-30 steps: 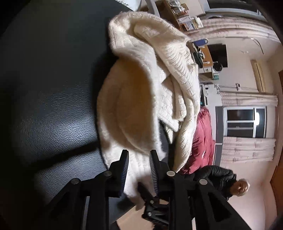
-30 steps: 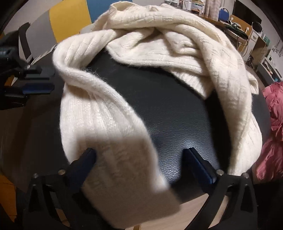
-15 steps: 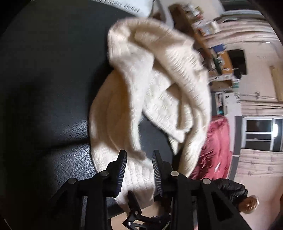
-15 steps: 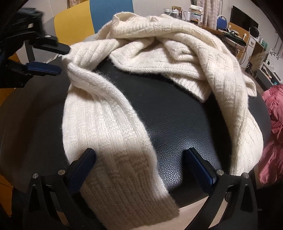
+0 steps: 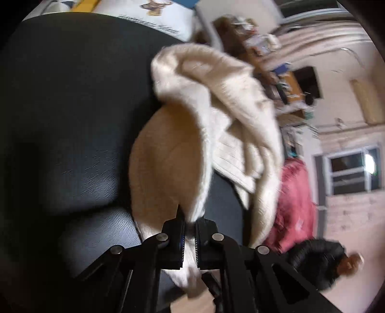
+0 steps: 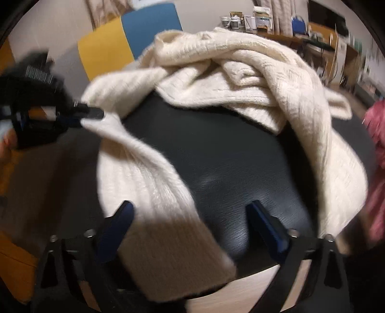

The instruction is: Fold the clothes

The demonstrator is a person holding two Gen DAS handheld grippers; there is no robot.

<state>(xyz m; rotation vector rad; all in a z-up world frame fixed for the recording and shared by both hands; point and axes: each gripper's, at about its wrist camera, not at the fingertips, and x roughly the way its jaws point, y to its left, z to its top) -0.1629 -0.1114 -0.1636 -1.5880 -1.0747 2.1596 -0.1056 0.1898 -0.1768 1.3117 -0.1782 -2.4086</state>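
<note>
One cream sweater (image 6: 252,79), one black cushion (image 6: 216,173), two grippers.

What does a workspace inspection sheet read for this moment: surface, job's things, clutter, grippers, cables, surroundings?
Surface: black leather-look surface, rounded front edge, bare in the middle.
Job's things: one cream knit sweater, crumpled, unfolded; a ribbed end hangs over the near edge.
Clutter: nothing seen on the surface besides the sweater.
Grippers: left gripper shut on a sweater fold; right gripper open, jaws wide, straddling the ribbed end without pinching it.
Cables: nothing seen.
Surroundings: red garment beside the surface; a person in a dark jacket low in the left view; yellow and blue panels; cluttered shelves; window.
</note>
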